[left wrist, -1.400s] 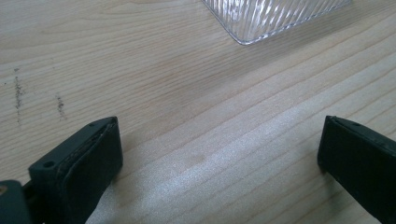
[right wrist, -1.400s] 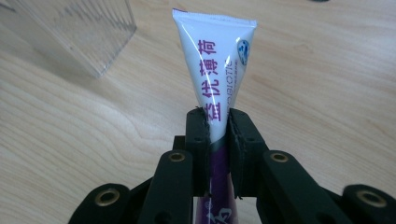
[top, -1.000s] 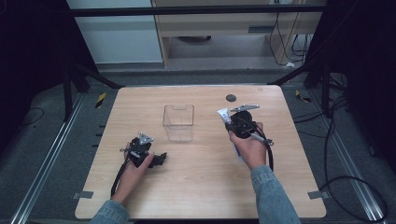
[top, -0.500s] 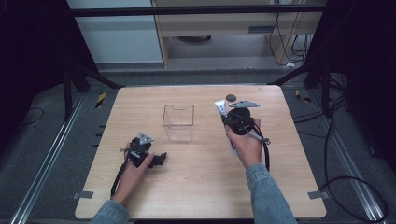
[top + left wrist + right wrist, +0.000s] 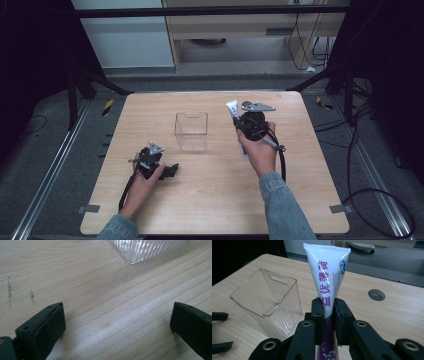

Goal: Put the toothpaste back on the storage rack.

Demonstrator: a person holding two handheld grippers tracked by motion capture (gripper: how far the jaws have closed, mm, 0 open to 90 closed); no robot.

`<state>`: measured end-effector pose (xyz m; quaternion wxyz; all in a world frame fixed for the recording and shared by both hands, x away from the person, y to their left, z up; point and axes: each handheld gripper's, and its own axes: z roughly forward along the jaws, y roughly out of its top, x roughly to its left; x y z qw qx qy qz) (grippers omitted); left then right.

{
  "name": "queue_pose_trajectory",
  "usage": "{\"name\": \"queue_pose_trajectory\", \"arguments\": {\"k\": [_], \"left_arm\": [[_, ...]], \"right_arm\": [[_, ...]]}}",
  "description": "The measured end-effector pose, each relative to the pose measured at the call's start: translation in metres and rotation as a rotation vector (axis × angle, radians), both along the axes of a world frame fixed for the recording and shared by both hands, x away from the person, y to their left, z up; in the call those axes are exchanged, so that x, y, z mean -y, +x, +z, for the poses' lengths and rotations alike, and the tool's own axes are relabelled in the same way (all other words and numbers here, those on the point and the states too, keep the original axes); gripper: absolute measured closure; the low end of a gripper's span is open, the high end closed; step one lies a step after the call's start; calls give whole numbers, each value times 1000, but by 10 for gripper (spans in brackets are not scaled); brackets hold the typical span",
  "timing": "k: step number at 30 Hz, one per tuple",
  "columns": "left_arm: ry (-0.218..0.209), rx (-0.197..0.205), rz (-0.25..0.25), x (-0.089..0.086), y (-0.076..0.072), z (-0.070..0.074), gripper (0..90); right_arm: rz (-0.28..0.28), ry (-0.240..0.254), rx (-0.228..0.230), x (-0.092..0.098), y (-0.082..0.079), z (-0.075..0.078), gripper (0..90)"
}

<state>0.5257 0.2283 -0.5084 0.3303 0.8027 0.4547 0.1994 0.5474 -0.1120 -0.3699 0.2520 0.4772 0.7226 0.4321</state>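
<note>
A white and purple toothpaste tube [image 5: 327, 282] is pinched between the jaws of my right gripper [image 5: 329, 315], its crimped end pointing up and away. In the high view the right gripper [image 5: 250, 125] hovers right of a clear plastic bin [image 5: 191, 131], with the tube [image 5: 232, 108] sticking out toward the far side. The bin [image 5: 265, 298] stands upright with nothing inside. My left gripper [image 5: 170, 170] rests low at the front left of the table, open, jaws wide apart over bare wood [image 5: 117, 322]. A corner of the bin [image 5: 145, 250] lies just beyond them.
The wooden table [image 5: 150, 210] has a round cable hole [image 5: 376, 294] near its far right edge. Dark metal frame legs and cables surround the table on the floor. The left gripper's open jaw tips [image 5: 219, 345] appear at the left edge of the right gripper view.
My right gripper has carried the tube away from me toward the far side and tilted it more upright. The left gripper has stayed put.
</note>
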Motion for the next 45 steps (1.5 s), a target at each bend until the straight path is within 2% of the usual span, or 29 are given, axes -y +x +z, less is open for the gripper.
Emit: {"name": "queue_pose_trajectory", "arguments": {"k": [8,19,31,37,45], "left_arm": [[0,0,0,0,0,0,0],[-4,1,3,0,0,0,0],[-1,2,2,0,0,0,0],[-1,2,1,0,0,0,0],[0,1,1,0,0,0,0]], "right_arm": [[11,16,28,-10,3,9,793],[35,1,57,-24,11,27,793],[43,-5,115,-36,22,55,793],[51,16,134,-43,29,68,794],[49,13,136,-47,45,69,794]]}}
